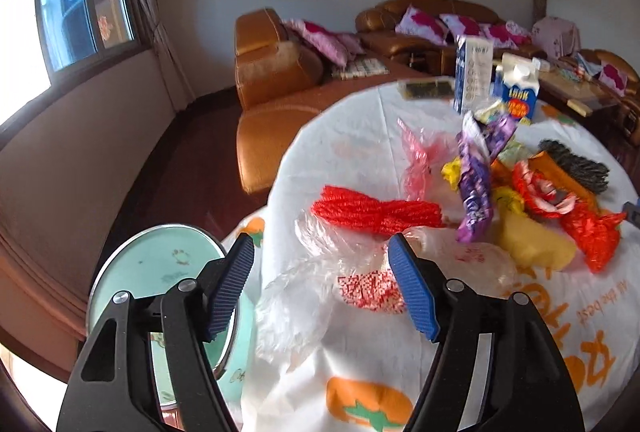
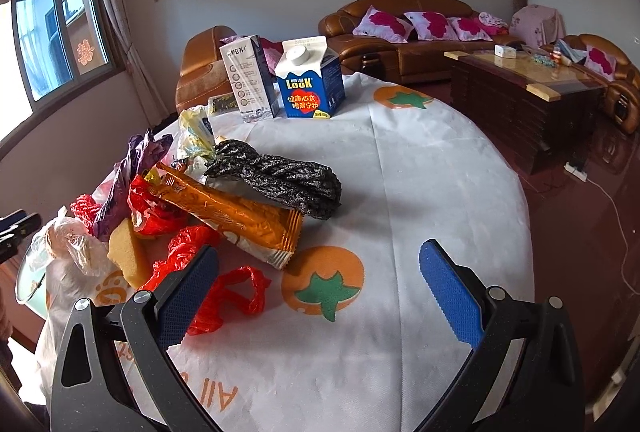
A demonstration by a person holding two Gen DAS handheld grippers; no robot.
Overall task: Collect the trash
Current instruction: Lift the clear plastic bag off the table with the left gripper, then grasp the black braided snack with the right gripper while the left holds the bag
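Over the littered table point(image 2: 400, 160), left gripper point(image 1: 320, 256) and right gripper point(image 2: 320, 264) both wide apart, empty.

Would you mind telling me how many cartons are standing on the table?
2. A tall white carton stands at the table's far edge, and a blue gable-top carton stands right beside it. None seems hidden in the trash pile.

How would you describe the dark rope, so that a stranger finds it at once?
Look at the round table with the white cloth. At the pile's far edge, the dark rope lies across the orange wrapper. It alone is grey-black and braided.
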